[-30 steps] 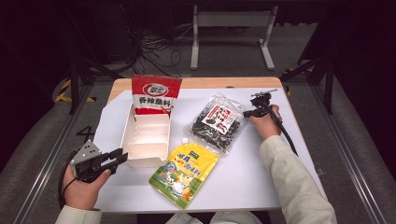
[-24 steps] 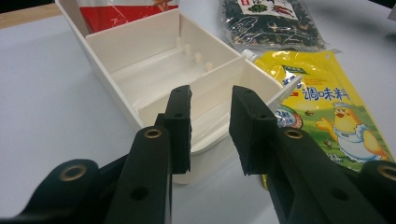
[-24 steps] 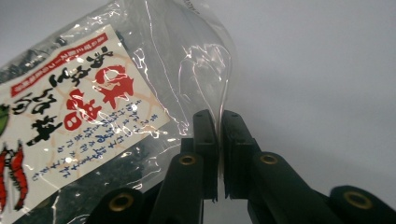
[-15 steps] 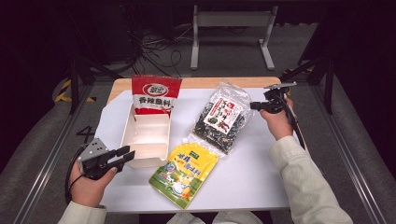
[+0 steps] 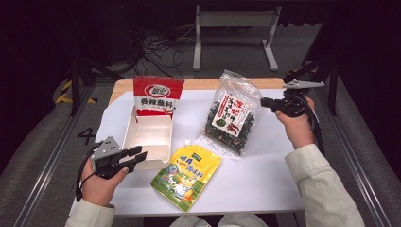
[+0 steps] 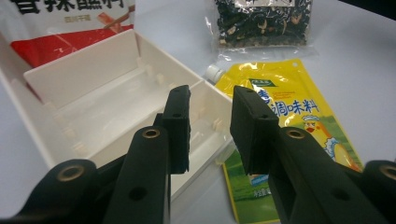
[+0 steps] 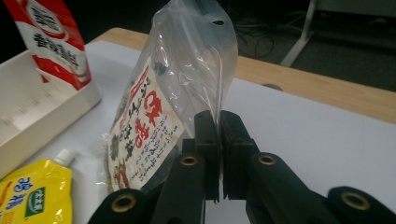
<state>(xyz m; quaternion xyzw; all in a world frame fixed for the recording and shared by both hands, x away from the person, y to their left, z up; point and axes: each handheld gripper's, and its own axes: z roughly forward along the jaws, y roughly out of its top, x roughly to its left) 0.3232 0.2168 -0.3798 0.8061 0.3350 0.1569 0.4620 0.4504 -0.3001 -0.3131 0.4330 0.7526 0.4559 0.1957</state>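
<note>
The clear bag (image 5: 231,118) shows dark green-black contents behind a white label with red and black characters. The pouch (image 5: 187,176) is bright yellow with a green patch, blue characters and a white spout cap. The packet (image 5: 157,97) is red above, white below (black characters across the white). The box (image 5: 148,137) is plain white. The tabletop (image 5: 265,175) is white with a pale wooden edge. Both tools, the left tool (image 5: 138,157) and the right tool (image 5: 265,102), are black.
</note>
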